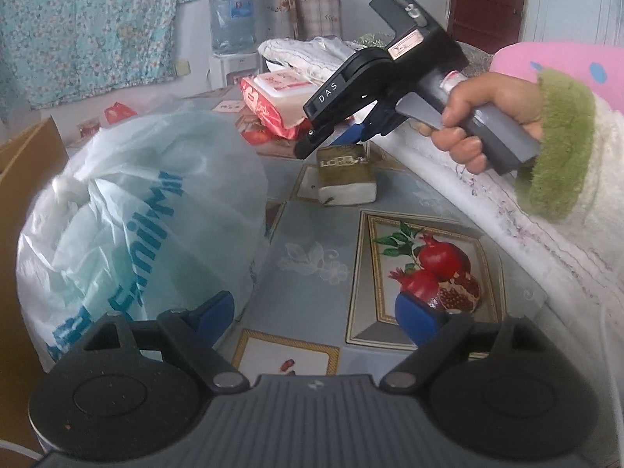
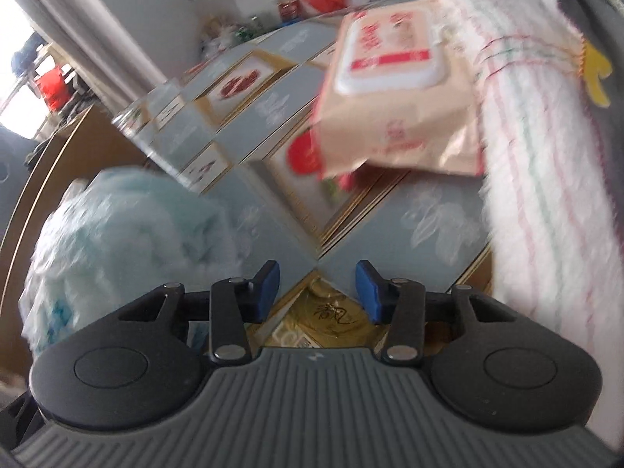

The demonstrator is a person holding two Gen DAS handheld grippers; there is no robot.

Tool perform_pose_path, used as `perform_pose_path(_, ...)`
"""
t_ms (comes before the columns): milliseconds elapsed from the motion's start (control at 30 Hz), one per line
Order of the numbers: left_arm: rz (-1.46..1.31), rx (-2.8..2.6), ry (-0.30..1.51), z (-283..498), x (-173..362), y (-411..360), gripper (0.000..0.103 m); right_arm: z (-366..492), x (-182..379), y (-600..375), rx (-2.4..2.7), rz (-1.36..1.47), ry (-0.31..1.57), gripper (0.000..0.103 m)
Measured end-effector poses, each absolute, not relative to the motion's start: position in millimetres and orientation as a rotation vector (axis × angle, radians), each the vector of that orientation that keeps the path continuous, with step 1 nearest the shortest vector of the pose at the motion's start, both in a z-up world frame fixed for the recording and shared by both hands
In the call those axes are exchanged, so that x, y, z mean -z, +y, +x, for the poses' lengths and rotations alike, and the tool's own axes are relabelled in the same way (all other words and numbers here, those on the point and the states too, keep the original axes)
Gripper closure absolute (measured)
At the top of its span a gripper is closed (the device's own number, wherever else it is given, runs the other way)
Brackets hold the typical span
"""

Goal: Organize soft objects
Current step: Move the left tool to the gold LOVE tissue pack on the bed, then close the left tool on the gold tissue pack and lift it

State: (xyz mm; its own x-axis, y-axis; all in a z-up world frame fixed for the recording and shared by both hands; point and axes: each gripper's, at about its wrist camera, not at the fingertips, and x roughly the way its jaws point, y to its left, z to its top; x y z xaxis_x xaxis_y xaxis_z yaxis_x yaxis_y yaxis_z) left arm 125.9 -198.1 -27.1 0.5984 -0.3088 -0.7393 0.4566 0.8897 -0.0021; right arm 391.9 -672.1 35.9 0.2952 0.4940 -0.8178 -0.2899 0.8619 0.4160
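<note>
My left gripper (image 1: 318, 312) stands open low over the patterned tablecloth (image 1: 312, 230) with nothing between its fingers. Its left finger is close beside a knotted white and blue plastic bag (image 1: 136, 210) of soft stuff. An olive-gold tissue pack (image 1: 345, 173) lies mid-table. My right gripper (image 1: 331, 140), held by a hand (image 1: 468, 124), hovers just over the pack. In the right wrist view the right gripper (image 2: 318, 288) is partly open, and the tissue pack (image 2: 327, 323) shows below the fingers without the pads pressing on it. A pink wet-wipe pack (image 2: 394, 89) lies beyond, with the plastic bag (image 2: 117, 226) at left.
A long rolled white towel (image 1: 507, 226) with coloured stripes runs along the right side; it also fills the right of the right wrist view as the towel (image 2: 546, 195). A cardboard box (image 1: 23, 179) stands at the left edge. Folded white cloth (image 1: 304, 52) and a water bottle (image 1: 232, 19) are at the back.
</note>
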Motion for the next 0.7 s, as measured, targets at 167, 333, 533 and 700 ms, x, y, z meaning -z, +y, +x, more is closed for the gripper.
perform_pose_path(167,0.186,0.454,0.818,120,27,-197,0.012,363,-38,-652,-0.616,0.179,1.184,0.060)
perform_pose_path(333,0.176,0.445,0.818,113,29,-192,0.012,331,-40,-626,-0.719,0.120,1.187,0.060)
perform_pose_path(533,0.161,0.426,0.821,110,30,-184,0.012,299,-45,-608,-0.836,0.105,1.205,0.059)
perform_pose_path(700,0.141,0.431,0.838,114,33,-181,0.012,282,-50,-612,-0.857,0.222,1.228,0.058)
